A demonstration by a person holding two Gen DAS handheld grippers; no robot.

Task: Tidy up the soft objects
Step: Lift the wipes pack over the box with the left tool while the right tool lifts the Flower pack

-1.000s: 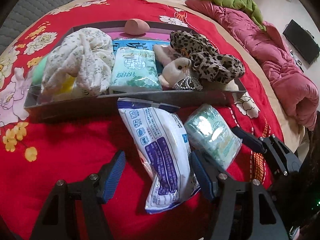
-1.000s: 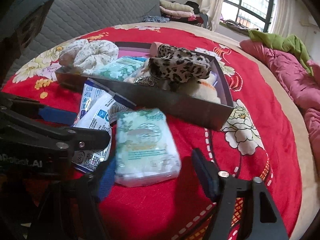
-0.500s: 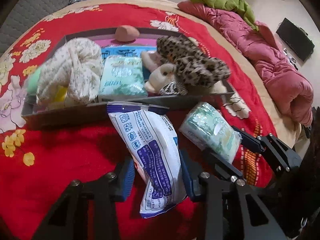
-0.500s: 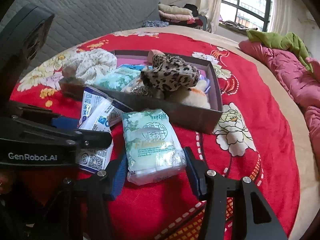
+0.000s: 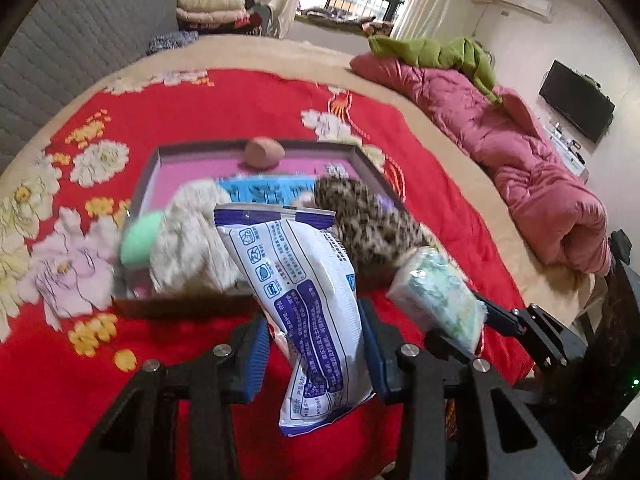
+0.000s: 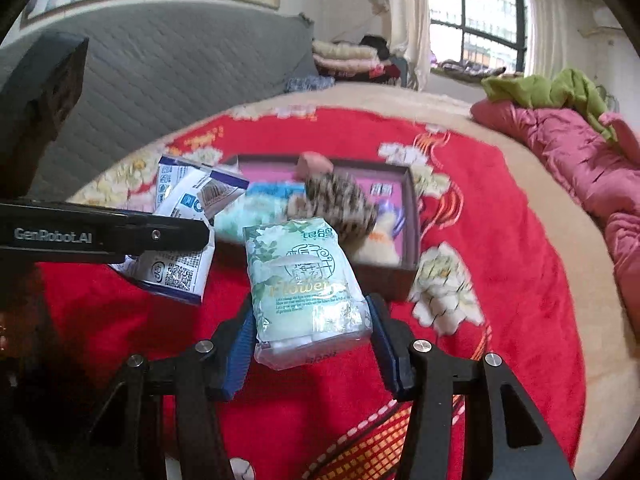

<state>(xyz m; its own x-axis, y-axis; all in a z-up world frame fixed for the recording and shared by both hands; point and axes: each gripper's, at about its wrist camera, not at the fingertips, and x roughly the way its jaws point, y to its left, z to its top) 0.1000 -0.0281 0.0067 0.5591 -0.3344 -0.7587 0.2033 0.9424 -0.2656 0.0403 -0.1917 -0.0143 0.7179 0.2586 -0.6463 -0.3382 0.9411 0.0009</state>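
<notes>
My left gripper point(image 5: 316, 344) is shut on a white and blue wipes packet point(image 5: 296, 280) and holds it above the red bedspread; the packet also shows in the right wrist view point(image 6: 180, 240). My right gripper point(image 6: 312, 344) is shut on a green tissue pack point(image 6: 304, 288), lifted off the bed; that pack shows in the left wrist view point(image 5: 436, 300). Beyond both lies a dark tray point(image 5: 376, 168) with a pink floor, holding a floral cloth bundle point(image 5: 188, 236), a leopard-print plush point(image 5: 368, 224), a blue pack point(image 5: 264, 190), a green soft object point(image 5: 138, 240) and a pink sponge point(image 5: 262, 152).
The tray point(image 6: 412, 216) sits on a red flowered bedspread point(image 5: 240, 108). A pink quilt point(image 5: 532, 172) with a green cloth point(image 5: 436, 50) lies along the right. A grey padded headboard point(image 6: 180, 76) stands at the left. Folded bedding point(image 5: 212, 8) lies under the window.
Both grippers closed on their packs and lifted them off the bedspread. Both views rose and now look at the tray from higher and farther back.
</notes>
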